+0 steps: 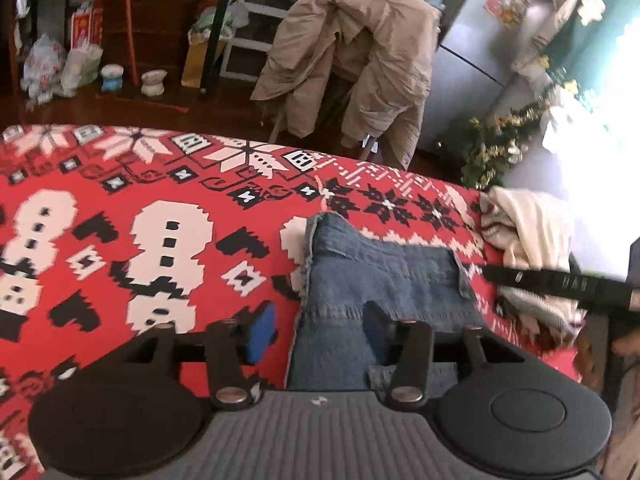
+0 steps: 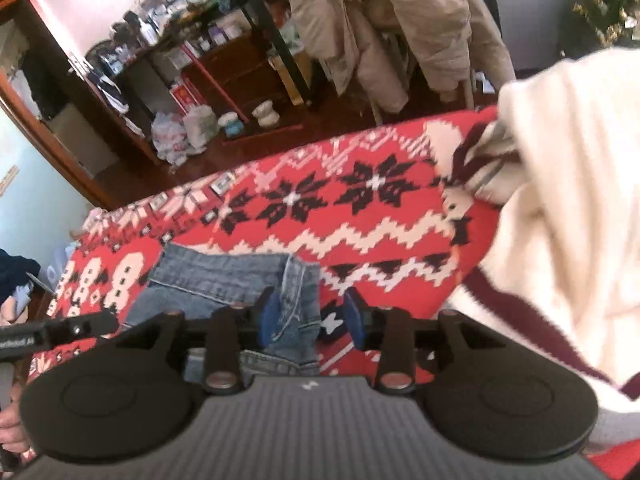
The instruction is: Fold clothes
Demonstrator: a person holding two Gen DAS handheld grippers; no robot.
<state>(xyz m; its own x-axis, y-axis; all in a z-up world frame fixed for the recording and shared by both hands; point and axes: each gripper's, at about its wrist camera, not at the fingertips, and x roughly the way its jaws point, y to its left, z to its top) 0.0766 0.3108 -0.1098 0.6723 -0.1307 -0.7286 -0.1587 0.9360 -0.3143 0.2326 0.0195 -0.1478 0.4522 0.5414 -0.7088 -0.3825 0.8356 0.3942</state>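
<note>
left gripper (image 1: 316,330): jaws spread wide; the blue pad on one finger shows over the red cloth, the other finger lies on or just above the denim, nothing pinched. it sits low over the near part of the garment, probably to press or steady the fold.
right gripper (image 2: 314,316): jaws spread, straddling the right edge seam of the denim without closing on it; one blue pad is over the fabric, the other over the cloth beside it. placed to take that edge or smooth it, by my reading.
jeans (image 1: 384,280): blue denim already folded into a compact block, lying flat on the surface just ahead of both grippers; hem and seam edges visible on top. this fold looks close to done.
surface (image 1: 140,208): covered by a red cloth with white snowmen and black snowflakes, giving a flat bed for folding.
white sweater (image 2: 560,200): cream knit with dark maroon stripes, heaped at the right edge of the surface, beside the denim but apart from it; likely waiting its turn. its shape is blurred, so i cannot tell how it lies.
beige jacket (image 1: 352,52): draped over a chair beyond the surface, well apart.
shelves (image 1: 132,20): cluttered, against the far wall.
</note>
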